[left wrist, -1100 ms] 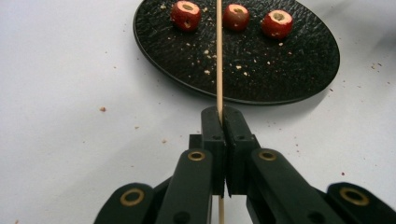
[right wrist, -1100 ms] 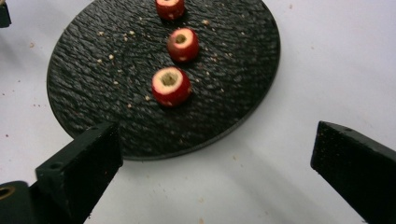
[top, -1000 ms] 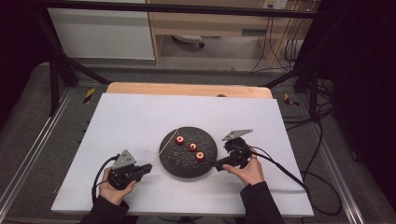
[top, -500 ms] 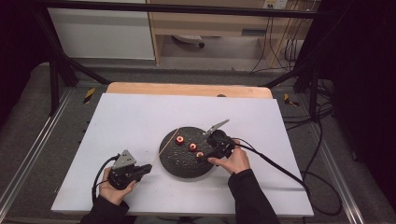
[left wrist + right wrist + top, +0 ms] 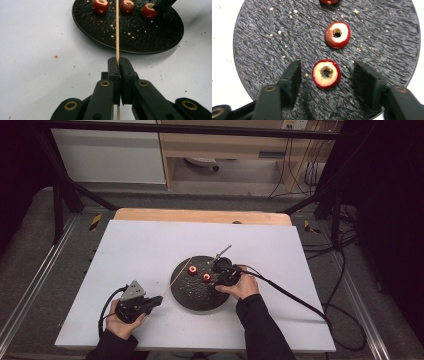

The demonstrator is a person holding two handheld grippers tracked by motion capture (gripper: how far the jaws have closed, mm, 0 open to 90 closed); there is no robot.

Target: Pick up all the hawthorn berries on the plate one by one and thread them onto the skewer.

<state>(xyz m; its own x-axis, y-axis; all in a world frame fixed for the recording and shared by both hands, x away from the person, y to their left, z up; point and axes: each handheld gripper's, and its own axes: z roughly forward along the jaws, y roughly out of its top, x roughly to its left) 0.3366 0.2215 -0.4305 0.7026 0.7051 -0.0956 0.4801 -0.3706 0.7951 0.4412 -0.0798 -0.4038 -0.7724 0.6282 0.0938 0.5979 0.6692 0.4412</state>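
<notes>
While the cored red fruit piece [image 5: 326,74] lies on the round black textured plate [image 5: 262,37], the right hand-held gripper [image 5: 326,75] straddles it, jaws wide and empty. The left hand-held gripper [image 5: 119,72] clamps a thin wooden skewer [image 5: 117,27]. An off-centre squeeze could send the fruit skidding.

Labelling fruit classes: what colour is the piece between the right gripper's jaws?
Red skin, pale cream cut face with a cored hole: the fruit piece. Best in the right gripper view.
</notes>
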